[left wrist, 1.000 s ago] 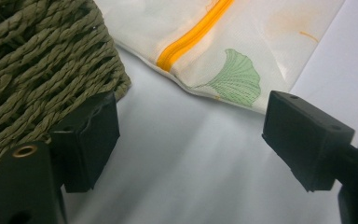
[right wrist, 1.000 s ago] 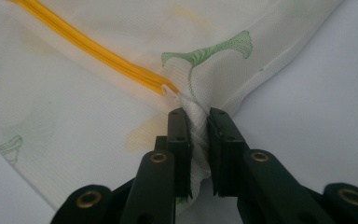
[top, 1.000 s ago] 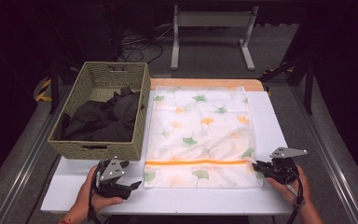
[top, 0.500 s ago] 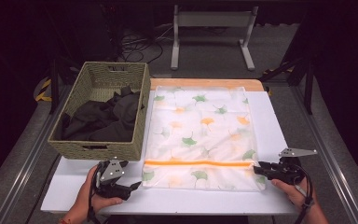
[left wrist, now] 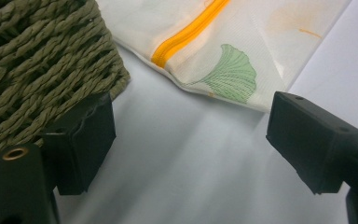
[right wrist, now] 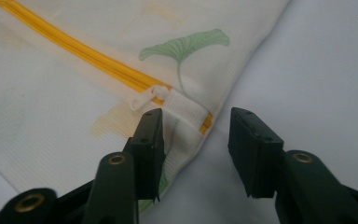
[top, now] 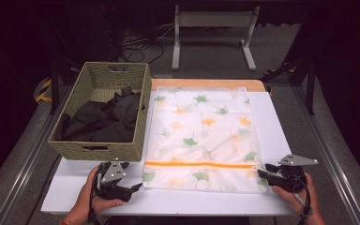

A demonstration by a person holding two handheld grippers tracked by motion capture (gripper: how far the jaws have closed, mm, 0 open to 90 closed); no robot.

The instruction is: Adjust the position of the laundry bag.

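**Right tool let go at the zipper end**

Your right tool [top: 264,171] has just been opening and has slid off the bag's corner; nothing is clamped. Pinch the zipper pull [right wrist: 143,99], not the mesh. The laundry bag [top: 201,136] lies flat on the bench [top: 272,117], beside the basket [top: 136,150]. Your left tool [top: 133,187] waits released, empty.

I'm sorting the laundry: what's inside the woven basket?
Inside the woven basket lies a crumpled pile of dark clothing. Anything beneath that pile, and the basket's bottom, is covered.

Basket [top: 101,115] left of bag [top: 201,136]
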